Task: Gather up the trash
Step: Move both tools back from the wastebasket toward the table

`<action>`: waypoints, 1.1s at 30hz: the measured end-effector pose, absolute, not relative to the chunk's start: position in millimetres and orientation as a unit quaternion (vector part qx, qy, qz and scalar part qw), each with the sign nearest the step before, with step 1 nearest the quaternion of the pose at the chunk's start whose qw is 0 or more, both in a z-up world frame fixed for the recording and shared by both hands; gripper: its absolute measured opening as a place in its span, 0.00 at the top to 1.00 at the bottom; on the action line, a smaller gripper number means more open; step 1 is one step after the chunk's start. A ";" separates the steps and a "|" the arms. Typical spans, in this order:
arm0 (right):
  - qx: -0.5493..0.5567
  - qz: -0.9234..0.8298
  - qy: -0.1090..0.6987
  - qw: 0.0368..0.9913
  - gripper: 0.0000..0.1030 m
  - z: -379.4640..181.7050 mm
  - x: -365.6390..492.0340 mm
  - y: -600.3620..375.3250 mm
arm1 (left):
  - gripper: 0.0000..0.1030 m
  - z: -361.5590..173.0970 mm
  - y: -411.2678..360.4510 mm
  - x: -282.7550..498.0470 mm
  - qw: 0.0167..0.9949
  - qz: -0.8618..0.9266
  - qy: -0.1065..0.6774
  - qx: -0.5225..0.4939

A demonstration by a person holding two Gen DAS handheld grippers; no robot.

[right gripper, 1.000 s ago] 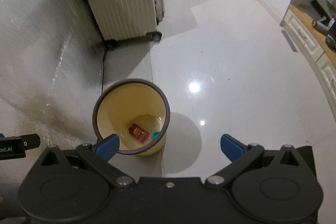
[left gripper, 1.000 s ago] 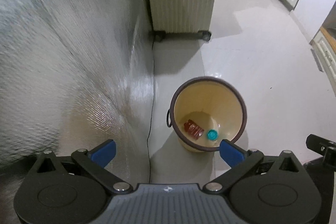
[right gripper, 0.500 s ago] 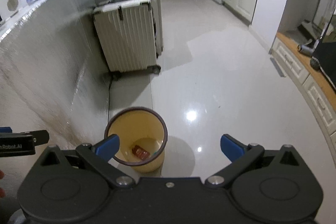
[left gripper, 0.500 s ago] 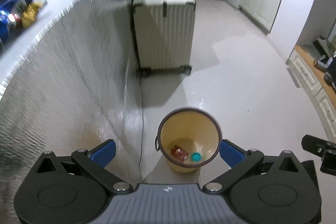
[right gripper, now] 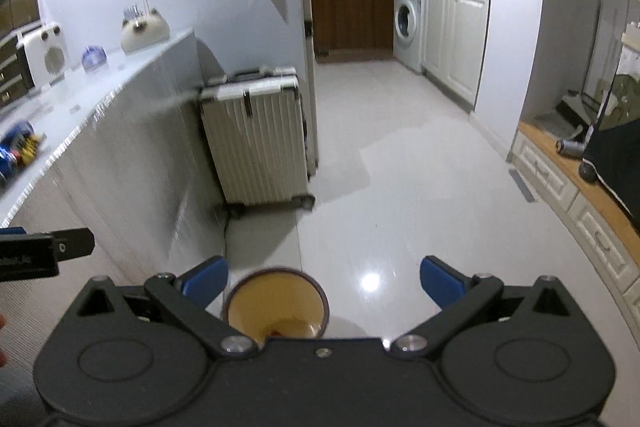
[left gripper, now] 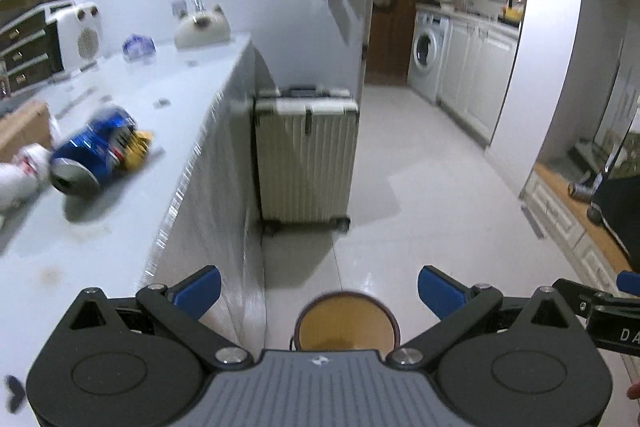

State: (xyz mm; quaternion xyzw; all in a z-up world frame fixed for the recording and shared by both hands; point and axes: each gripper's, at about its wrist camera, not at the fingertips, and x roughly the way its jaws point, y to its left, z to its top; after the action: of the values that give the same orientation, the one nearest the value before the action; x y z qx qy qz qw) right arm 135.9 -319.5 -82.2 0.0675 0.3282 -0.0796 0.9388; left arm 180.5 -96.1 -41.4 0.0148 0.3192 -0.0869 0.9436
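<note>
Both grippers are held above the floor, each with its jaws spread wide and nothing between them; the left gripper (left gripper: 319,291) has its blue-tipped fingers (left gripper: 198,291) well apart, and the right gripper (right gripper: 324,281) stands the same way. The bin (left gripper: 346,321), a cream bucket with a dark rim, stands on the pale tiled floor (left gripper: 420,195) just beside the foot of the table (left gripper: 132,219); in the right wrist view a reddish scrap (right gripper: 280,331) shows at its bottom, mostly hidden by the gripper body. On the table top lies a blue can (left gripper: 90,157) on its side, its open end facing the camera; yellow wrapping (left gripper: 138,147) touches it on the far side, and a white crumpled thing (left gripper: 18,171) lies at its near side; motion blur makes any print on them unreadable. Further back on the table stand a white heater (left gripper: 78,37), a small blue-white object (left gripper: 138,45) and a cream cat-shaped piece (left gripper: 202,27). A ribbed cream suitcase (left gripper: 306,159) stands upright on its wheels against the end of the table. A washing machine (right gripper: 408,21) sits under the far kitchen counter. At the right edge of the left wrist view the other gripper's body bears the white letters "DA", cut off by the frame; the lettering on the black part at the left of the right wrist view is too blurred to read.
</note>
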 end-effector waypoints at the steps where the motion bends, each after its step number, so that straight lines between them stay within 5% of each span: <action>1: 0.069 -0.079 0.320 0.941 0.00 -76.9 132.3 -317.5 | 0.00 -37.3 -93.0 178.7 0.946 -0.086 0.313 0.014; 33: 0.059 0.067 0.196 0.977 0.00 -18.5 163.5 -165.9 | 0.00 27.2 113.6 142.5 0.983 0.053 0.176 -0.026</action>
State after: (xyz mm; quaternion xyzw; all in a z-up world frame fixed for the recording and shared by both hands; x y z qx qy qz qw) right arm 163.5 -165.9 -18.5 0.0591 0.1958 0.0665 0.9766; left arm 142.5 113.6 27.2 -0.0258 0.1759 0.0529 0.9827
